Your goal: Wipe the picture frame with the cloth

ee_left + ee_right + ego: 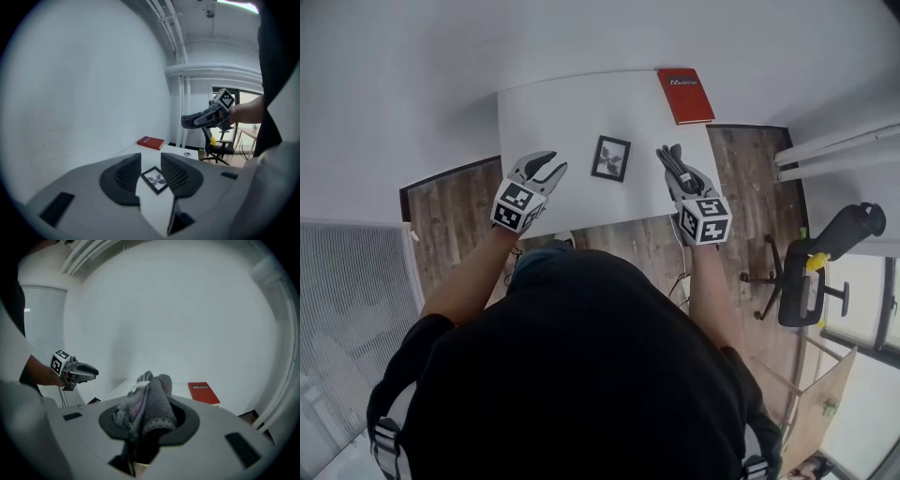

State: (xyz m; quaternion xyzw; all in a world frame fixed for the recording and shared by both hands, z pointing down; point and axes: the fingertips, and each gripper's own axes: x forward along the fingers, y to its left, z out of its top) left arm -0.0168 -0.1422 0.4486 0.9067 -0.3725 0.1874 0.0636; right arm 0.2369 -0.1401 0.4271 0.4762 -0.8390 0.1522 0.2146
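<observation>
Now: R hand-held gripper clamped on cloth; cloth soft, bunched, prob. light. L hand-held gripper jaws narrowly apart, empty. Picture frame lies flat at centre, on white tabletop, untouched. Prob. light, stiff, fragile front, may slide, so steady by an edge. Red book upper right; wood floor, white walls.

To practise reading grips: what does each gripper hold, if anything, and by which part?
The right gripper holds the grey cloth, bunched up between its fingers. The left gripper holds nothing; the picture frame lies on the table.
</observation>
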